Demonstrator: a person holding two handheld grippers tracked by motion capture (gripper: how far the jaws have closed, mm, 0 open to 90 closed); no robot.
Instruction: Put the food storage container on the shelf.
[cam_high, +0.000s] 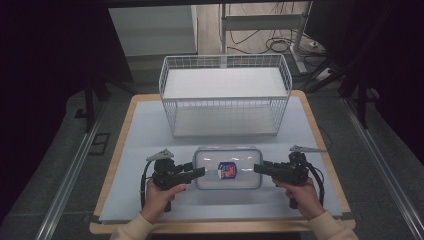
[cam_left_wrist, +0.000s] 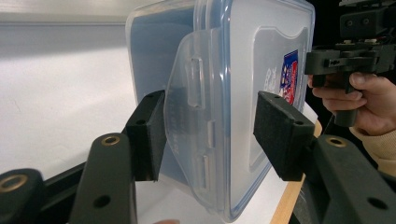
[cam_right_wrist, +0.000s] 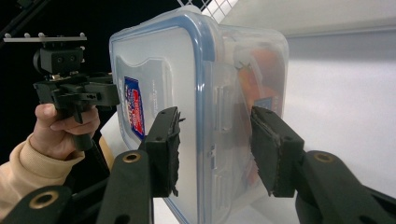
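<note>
lidded container between both open hand-held grippers, wire basket blocking behind, bare table alongside

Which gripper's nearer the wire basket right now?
Roughly equal. The left gripper and right gripper flank the lidded container's short ends, both on the near side of the wire basket.

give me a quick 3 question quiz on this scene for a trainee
1. True or false: the clear plastic container sits inside the wire basket.
2. Which end of the container does the left gripper face: A) left end, B) far side, C) top?
3. Fill in: both the left gripper and the right gripper have jaws that are ____ around the container's end latches.

Key: 1 false, it stands on the table in front of the basket; 2 A; 3 open.
</note>
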